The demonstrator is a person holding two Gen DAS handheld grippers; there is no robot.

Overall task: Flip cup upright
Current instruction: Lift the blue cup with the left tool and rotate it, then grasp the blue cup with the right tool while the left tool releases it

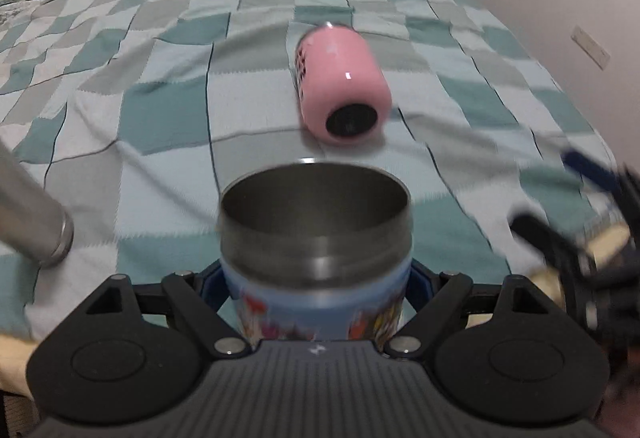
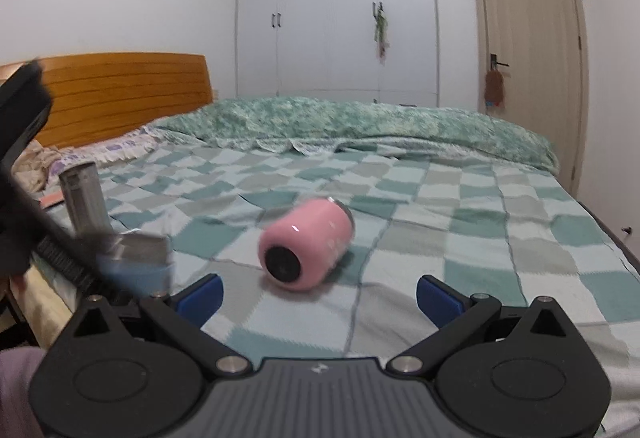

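Observation:
My left gripper [image 1: 316, 290] is shut on a blue patterned cup [image 1: 316, 270] with a steel rim, held upright with its open mouth up; it also shows blurred in the right wrist view [image 2: 136, 258]. A pink cup [image 1: 342, 83] lies on its side on the checked bedspread, black base toward me; it also shows in the right wrist view [image 2: 306, 248]. My right gripper [image 2: 318, 294] is open and empty, a short way in front of the pink cup, and appears blurred at the right of the left wrist view [image 1: 576, 222].
A steel cylinder [image 1: 32, 213] lies at the left by the blue cup; in the right wrist view it stands upright [image 2: 84, 197]. A green quilt [image 2: 360, 125] lies across the far bed. A wooden headboard [image 2: 120, 93], wardrobe and door stand behind.

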